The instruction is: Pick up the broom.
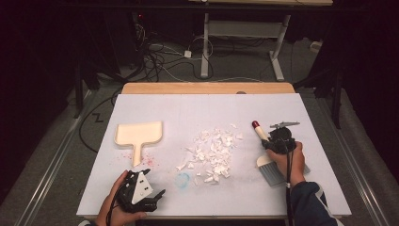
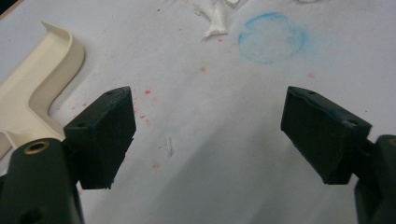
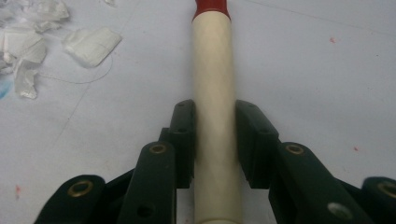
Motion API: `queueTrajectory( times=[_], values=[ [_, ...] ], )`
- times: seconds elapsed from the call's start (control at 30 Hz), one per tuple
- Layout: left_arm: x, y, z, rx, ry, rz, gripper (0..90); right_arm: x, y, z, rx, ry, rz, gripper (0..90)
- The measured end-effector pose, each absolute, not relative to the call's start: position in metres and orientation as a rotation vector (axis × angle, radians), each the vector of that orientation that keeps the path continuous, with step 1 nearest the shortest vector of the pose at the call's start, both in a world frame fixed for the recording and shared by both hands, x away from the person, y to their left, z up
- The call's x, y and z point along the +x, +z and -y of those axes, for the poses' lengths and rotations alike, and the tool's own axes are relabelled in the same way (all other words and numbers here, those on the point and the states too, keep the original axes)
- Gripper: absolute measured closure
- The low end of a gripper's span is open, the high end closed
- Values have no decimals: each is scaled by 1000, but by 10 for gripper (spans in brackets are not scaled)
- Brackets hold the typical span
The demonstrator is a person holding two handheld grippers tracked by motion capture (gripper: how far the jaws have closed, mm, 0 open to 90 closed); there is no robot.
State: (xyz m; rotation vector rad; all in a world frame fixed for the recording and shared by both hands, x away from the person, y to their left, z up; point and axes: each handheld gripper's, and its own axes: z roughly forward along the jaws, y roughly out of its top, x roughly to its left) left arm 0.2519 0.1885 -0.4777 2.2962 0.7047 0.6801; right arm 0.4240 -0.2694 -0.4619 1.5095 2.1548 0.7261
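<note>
**Brush handle gripped, dustpan waiting**

Right tongs (image 3: pixel 215 140) are clenching the cream handle of the brush (image 3: pixel 213 74), their jaws pressing on both sides of the round shaft partway along, with the red tip pointing away from the camera. From above, the right tongs (image 1: pixel 281 141) are sitting at the right of the worktop (image 1: pixel 188 108), the brush (image 1: pixel 264 153) lying under them with its grey bristles toward the person. Left tongs (image 2: pixel 210 135) are standing released, jaws wide apart over bare surface; in the high view the left tongs (image 1: pixel 141 190) are resting near the front edge. Just beyond them the cream dustpan (image 1: pixel 139 134) is lying flat, handle toward the person. Between the two tools a scatter of white paper scraps (image 1: pixel 212 153) is spreading across the middle.

Judging by its look, the brush is light and stiff, its smooth round handle likely to roll in a loose grip, so a hold near the bristle head should steady it. The scraps are looking featherlight and easily scattered. No brand, label or writing is readable anywhere.
</note>
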Motion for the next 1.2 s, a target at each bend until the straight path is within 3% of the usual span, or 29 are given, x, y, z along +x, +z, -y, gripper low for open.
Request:
queueTrajectory(
  times=[0.33, 0.73, 0.9, 1.2],
  values=[
    [251, -477, -190, 2293, 685, -712, 170, 414, -446, 279, 1476, 866, -2078, 709],
    [253, -472, -184, 2242, 648, -741, 175, 379, -390, 296, 1340, 1074, -1925, 709],
    [260, -458, -164, 2191, 611, -762, 183, 364, -374, 292, 1283, 1150, -1894, 710],
    [267, -426, -102, 2100, 520, -635, 195, 341, -354, 262, 1149, 1220, -1905, 710]
  ],
)
